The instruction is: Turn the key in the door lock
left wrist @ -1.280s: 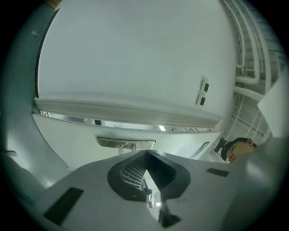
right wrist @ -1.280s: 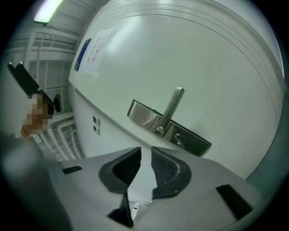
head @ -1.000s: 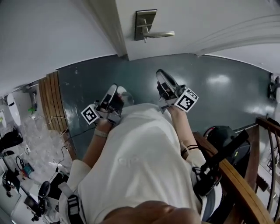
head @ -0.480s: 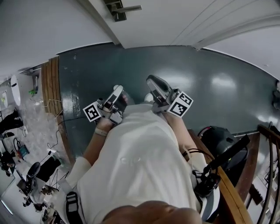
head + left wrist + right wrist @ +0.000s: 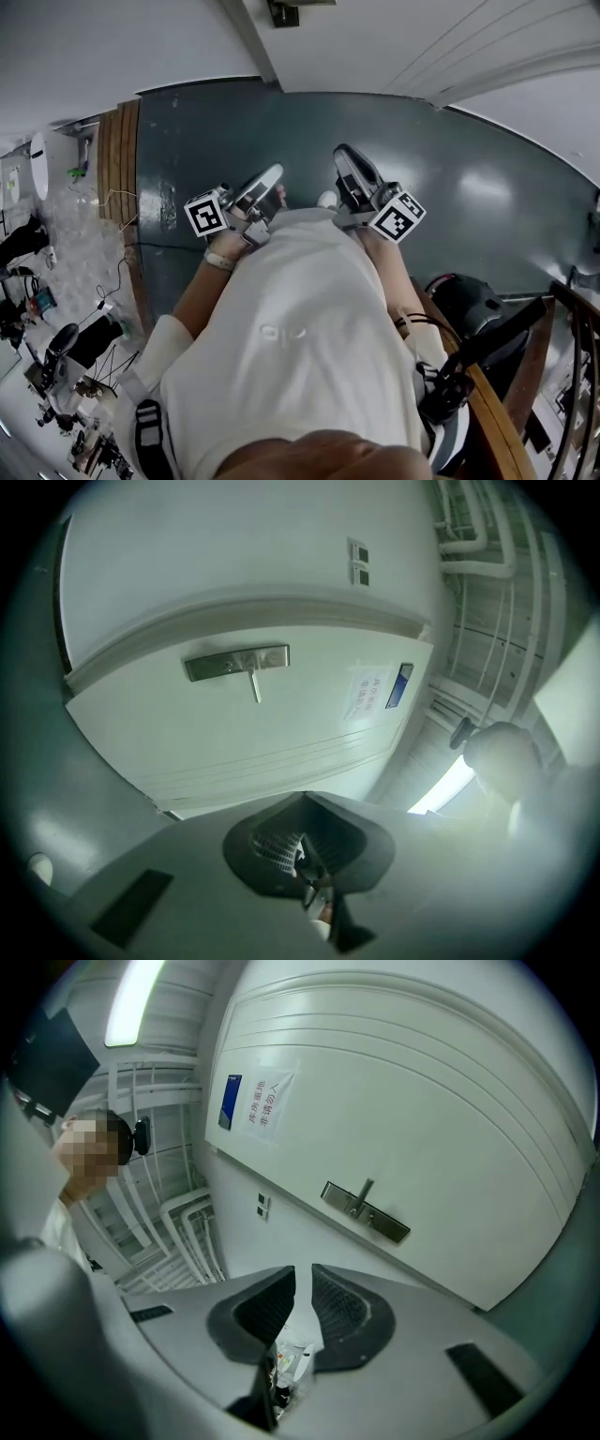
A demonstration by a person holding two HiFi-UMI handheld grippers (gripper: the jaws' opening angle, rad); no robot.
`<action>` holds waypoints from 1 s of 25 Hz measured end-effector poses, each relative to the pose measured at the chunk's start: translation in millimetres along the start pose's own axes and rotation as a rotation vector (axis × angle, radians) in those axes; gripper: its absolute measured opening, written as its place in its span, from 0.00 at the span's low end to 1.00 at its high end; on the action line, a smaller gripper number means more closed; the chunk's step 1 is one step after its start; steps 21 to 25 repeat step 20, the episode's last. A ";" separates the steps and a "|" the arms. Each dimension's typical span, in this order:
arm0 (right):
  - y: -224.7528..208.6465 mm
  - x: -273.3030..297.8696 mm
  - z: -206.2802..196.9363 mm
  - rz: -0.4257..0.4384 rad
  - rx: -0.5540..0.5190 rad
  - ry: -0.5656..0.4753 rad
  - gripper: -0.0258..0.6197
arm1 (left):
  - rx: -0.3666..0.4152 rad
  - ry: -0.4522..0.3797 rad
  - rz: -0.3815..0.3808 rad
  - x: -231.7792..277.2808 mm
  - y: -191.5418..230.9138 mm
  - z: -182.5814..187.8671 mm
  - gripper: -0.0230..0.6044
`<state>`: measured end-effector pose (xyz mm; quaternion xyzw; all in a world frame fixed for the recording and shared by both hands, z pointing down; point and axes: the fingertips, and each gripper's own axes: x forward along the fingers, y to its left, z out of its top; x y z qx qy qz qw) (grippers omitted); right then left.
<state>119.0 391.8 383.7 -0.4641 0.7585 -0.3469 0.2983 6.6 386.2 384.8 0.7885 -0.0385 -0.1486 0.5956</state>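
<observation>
The lock plate (image 5: 366, 1211) sits on the white door (image 5: 422, 1101) with its lever handle (image 5: 362, 1192) sticking out. In the head view only the plate's lower corner shows, cut off by the top edge. Whether a key sits in the plate is too small to tell in any view. Both grippers point at the lock plate from well apart. The left gripper (image 5: 302, 857) has its pads pressed together, empty. The right gripper (image 5: 302, 1309) has just been closing, and a narrow slit between its pads holds nothing.

White short-sleeved shirt (image 5: 300, 356); pale wristband (image 5: 218, 260); left claw (image 5: 273, 174), right claw (image 5: 342, 156) grey, black-white marker cube (image 5: 207, 217) on each.
</observation>
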 end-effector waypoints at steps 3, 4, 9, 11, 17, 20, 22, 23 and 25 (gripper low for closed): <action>-5.8 -1.8 0.6 0.003 -0.010 0.012 0.15 | 0.042 0.025 -0.046 8.5 -5.5 -1.7 0.05; -4.9 -1.0 -1.7 0.001 -0.012 0.016 0.15 | 0.061 0.040 -0.059 8.4 -8.7 -2.3 0.05; 8.8 7.5 -22.7 -0.009 -0.007 0.034 0.15 | 0.062 0.048 -0.086 -11.5 -15.2 3.5 0.05; 12.0 8.7 -26.0 -0.011 -0.008 0.040 0.15 | 0.041 0.036 -0.084 -16.9 -11.6 5.8 0.05; 15.2 9.7 -32.5 -0.034 -0.018 0.054 0.15 | -0.081 0.009 -0.067 -27.3 0.2 4.2 0.05; 18.5 10.8 -37.7 -0.045 -0.018 0.058 0.15 | -0.109 -0.002 -0.069 -33.0 -0.1 7.1 0.05; 18.5 10.8 -37.7 -0.045 -0.018 0.058 0.15 | -0.109 -0.002 -0.069 -33.0 -0.1 7.1 0.05; 18.5 10.8 -37.7 -0.045 -0.018 0.058 0.15 | -0.109 -0.002 -0.069 -33.0 -0.1 7.1 0.05; 18.5 10.8 -37.7 -0.045 -0.018 0.058 0.15 | -0.109 -0.002 -0.069 -33.0 -0.1 7.1 0.05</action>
